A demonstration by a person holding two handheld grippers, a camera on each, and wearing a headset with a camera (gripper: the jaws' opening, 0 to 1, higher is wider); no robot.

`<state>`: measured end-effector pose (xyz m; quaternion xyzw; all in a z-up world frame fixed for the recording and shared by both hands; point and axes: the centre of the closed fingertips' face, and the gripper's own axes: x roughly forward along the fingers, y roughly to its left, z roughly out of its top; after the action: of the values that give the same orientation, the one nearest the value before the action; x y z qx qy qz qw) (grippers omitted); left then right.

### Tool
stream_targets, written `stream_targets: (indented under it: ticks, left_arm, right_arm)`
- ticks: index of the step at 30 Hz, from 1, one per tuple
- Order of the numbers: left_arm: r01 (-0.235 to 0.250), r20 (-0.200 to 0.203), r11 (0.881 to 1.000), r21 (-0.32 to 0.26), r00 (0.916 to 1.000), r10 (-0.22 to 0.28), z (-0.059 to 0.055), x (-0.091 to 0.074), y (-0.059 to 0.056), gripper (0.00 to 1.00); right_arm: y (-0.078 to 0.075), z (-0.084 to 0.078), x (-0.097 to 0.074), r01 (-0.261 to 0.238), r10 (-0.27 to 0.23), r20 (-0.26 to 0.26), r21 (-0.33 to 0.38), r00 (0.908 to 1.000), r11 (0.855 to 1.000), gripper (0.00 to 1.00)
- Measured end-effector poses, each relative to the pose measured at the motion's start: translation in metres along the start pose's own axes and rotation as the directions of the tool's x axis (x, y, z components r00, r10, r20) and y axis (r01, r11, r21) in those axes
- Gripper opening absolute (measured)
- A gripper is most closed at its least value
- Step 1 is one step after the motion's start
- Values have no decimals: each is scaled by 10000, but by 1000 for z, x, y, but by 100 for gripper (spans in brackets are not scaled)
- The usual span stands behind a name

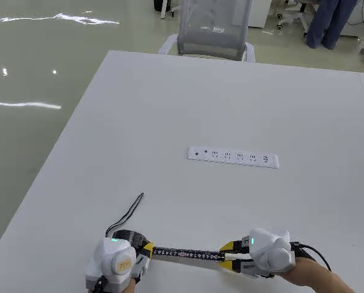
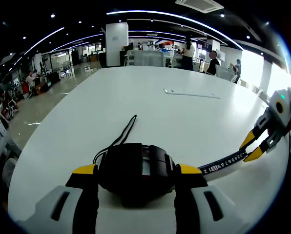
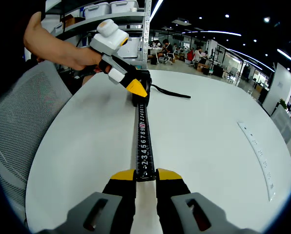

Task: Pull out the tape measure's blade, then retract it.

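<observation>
A black tape measure (image 2: 135,168) rests on the white table near its front edge, and my left gripper (image 2: 135,170) is shut on its case, seen in the head view as the left gripper (image 1: 146,250). Its black wrist strap (image 1: 126,215) trails away across the table. The black blade (image 1: 185,253) with white numbers stretches out flat to the right. My right gripper (image 3: 145,174) is shut on the blade's end, seen from above as the right gripper (image 1: 226,251). In the right gripper view the blade (image 3: 143,141) runs straight to the case (image 3: 141,90).
A white power strip (image 1: 233,157) lies in the middle of the white table (image 1: 231,97). A grey mesh chair (image 1: 214,27) stands at the table's far edge. A person (image 1: 330,21) stands at the back right.
</observation>
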<state>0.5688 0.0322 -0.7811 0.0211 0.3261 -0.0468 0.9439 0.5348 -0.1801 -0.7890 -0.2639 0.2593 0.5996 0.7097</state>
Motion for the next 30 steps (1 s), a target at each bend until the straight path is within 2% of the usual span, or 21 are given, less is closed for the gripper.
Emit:
stream_targets:
  ticks: [30]
  left_arm:
    - [122,68,9994,-329,9999,-120,1,-1,3,60]
  right_arm:
    - [-1,11,9,-85,87,114,-112,9999,9999,14]
